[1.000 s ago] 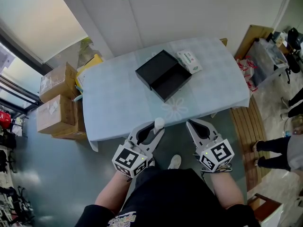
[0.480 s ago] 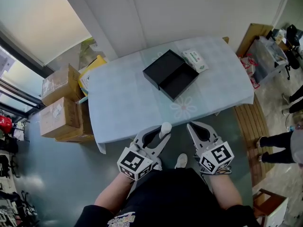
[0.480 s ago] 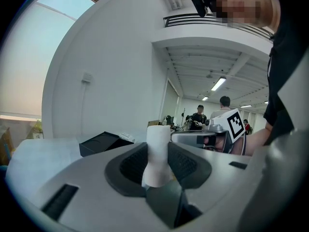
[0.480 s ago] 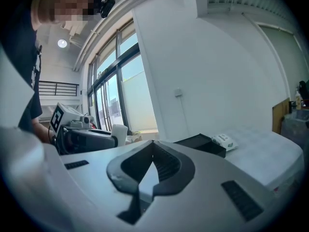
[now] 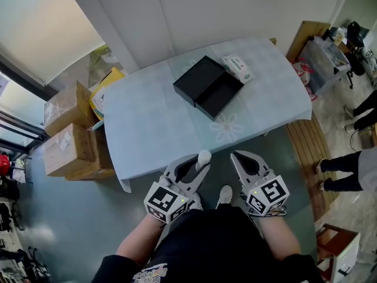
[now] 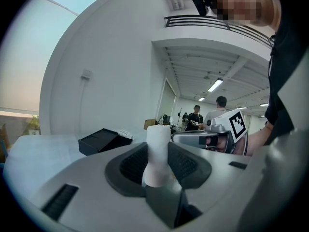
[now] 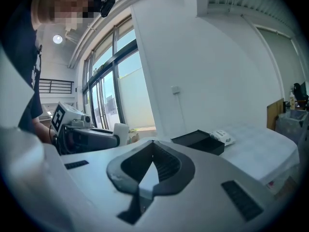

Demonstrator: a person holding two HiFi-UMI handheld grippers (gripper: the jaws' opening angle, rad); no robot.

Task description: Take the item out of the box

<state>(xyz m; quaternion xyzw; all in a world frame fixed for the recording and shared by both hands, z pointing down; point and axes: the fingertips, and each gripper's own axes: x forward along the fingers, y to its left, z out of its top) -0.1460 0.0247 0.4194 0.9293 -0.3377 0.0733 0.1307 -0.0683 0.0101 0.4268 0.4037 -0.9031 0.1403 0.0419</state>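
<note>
Already out: left claw (image 5: pixel 201 161) grips white item (image 6: pixel 157 153) upright, near our body, well apart from open black box (image 5: pixel 207 87) on far table (image 5: pixel 147 128). Right claw (image 5: pixel 235 155) pinched together, empty. We judge best: steady squeeze, no tilt, gentle set-down on bare table.

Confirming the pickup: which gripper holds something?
The left gripper, fingers clamped on a white item; the right gripper is shut, with nothing in it.
</note>
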